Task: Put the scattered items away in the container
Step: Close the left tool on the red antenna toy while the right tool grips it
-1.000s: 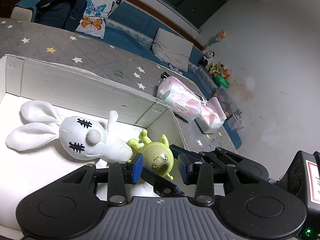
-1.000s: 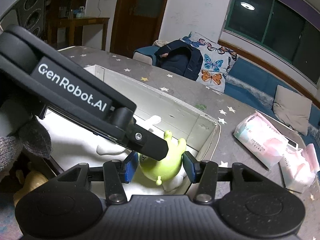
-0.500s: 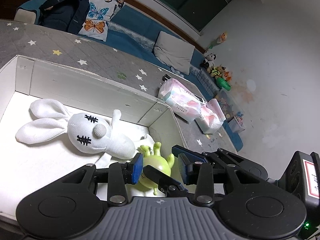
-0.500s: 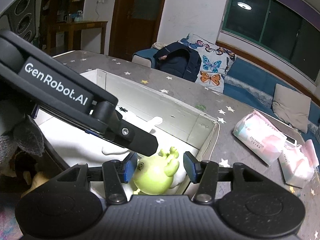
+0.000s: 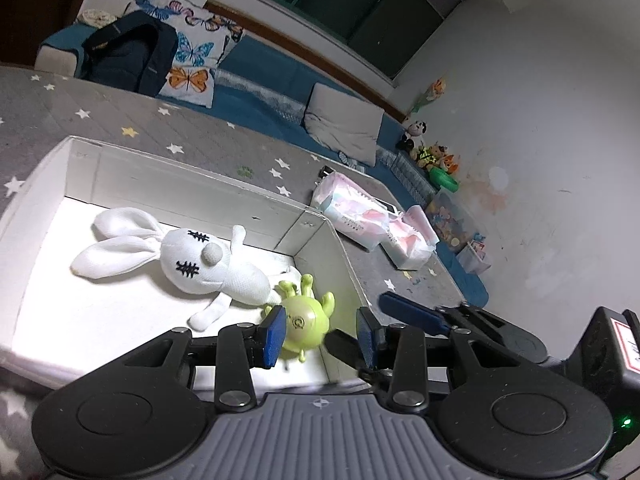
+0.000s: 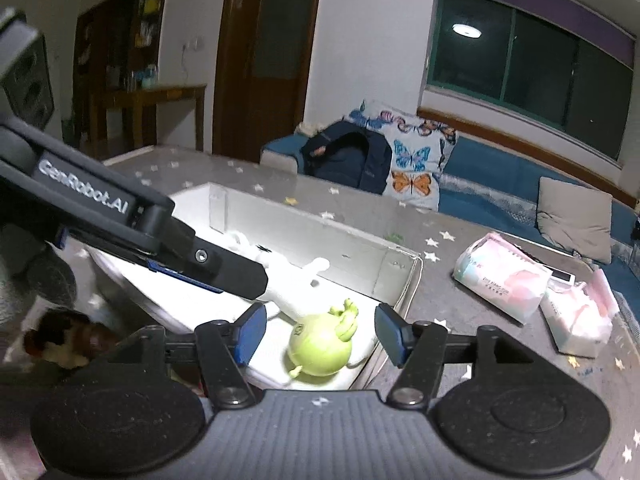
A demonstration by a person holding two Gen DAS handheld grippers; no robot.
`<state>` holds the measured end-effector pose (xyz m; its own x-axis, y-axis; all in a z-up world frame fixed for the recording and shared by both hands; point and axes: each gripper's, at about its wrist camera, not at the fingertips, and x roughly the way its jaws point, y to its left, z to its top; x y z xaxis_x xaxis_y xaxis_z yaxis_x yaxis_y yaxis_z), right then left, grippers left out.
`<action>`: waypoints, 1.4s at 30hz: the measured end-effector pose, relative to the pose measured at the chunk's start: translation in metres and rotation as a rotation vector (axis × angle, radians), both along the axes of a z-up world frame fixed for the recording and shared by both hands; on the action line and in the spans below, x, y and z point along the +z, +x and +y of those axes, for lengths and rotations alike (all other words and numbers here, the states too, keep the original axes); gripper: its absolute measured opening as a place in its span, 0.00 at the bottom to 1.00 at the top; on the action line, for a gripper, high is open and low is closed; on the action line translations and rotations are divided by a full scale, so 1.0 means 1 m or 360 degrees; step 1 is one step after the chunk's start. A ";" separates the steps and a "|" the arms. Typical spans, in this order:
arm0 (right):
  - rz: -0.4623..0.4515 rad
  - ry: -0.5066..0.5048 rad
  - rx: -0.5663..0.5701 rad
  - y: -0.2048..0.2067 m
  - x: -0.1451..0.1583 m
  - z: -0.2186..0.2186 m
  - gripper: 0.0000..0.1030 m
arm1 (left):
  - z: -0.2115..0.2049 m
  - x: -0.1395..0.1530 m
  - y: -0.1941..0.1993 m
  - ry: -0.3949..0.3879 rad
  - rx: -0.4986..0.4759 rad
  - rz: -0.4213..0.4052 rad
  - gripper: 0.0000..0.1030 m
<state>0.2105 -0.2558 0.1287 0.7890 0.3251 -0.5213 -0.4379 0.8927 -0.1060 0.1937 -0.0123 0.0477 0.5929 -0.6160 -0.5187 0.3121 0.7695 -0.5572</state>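
A white cardboard box (image 5: 180, 184) (image 6: 320, 240) stands on a grey star-patterned mat. Inside it lie a white plush rabbit (image 5: 208, 264) (image 6: 288, 280) and, in the near right corner, a round green toy (image 5: 306, 322) (image 6: 320, 348). My right gripper (image 6: 320, 334) hovers over the green toy; its jaws are opening, and the blue pads stand clear of the toy on both sides. My left gripper (image 5: 320, 340) is open just left of it, above the box, holding nothing. One of its fingers (image 6: 224, 268) hides part of the rabbit in the right wrist view.
Two pink tissue packs (image 5: 352, 216) (image 6: 504, 280) lie on the mat right of the box. A brown plush (image 6: 60, 340) lies outside the box's near left side. A dark backpack (image 5: 128, 52), butterfly cushions and a blue sofa line the far edge. Small toys (image 5: 436, 160) stand by the wall.
The right jaws have widened and let go of the green toy, which now lies on the box floor. Both grippers have drawn back and up from the box.
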 end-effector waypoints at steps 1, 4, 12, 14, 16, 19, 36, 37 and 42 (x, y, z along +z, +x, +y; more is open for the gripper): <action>-0.0010 0.0017 0.0004 -0.007 0.002 -0.001 0.60 | 0.001 0.001 -0.006 0.0006 -0.0001 -0.0010 0.40; -0.0033 0.0063 0.0022 -0.029 0.004 -0.006 0.64 | 0.003 0.002 -0.023 0.0021 -0.0011 -0.0040 0.40; 0.0030 0.0109 0.0073 -0.067 -0.011 -0.004 0.70 | 0.001 -0.013 -0.052 0.0038 -0.0056 -0.0001 0.40; 0.0072 0.0116 0.0077 -0.069 -0.018 -0.001 0.69 | 0.000 -0.018 -0.055 0.0044 -0.0057 0.0019 0.40; 0.0116 0.0132 0.0081 -0.069 -0.025 0.001 0.69 | 0.000 -0.023 -0.055 0.0045 -0.0054 0.0045 0.40; 0.0167 0.0155 0.0083 -0.069 -0.037 0.004 0.68 | 0.000 -0.029 -0.055 0.0044 -0.0048 0.0068 0.40; 0.0330 0.0319 0.0053 -0.054 -0.062 0.008 0.53 | -0.002 -0.044 -0.053 0.0060 -0.0026 0.0149 0.40; 0.0336 0.0327 0.0054 -0.054 -0.062 0.008 0.52 | -0.002 -0.044 -0.053 0.0057 -0.0023 0.0150 0.40; 0.0342 0.0349 0.0049 -0.053 -0.065 0.008 0.47 | -0.006 -0.046 -0.052 0.0098 -0.0020 0.0182 0.40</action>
<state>0.1576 -0.2477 0.0633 0.6561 0.4705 -0.5901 -0.4568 0.8700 0.1857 0.1418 -0.0188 0.0020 0.5200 -0.5879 -0.6196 0.2593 0.7999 -0.5413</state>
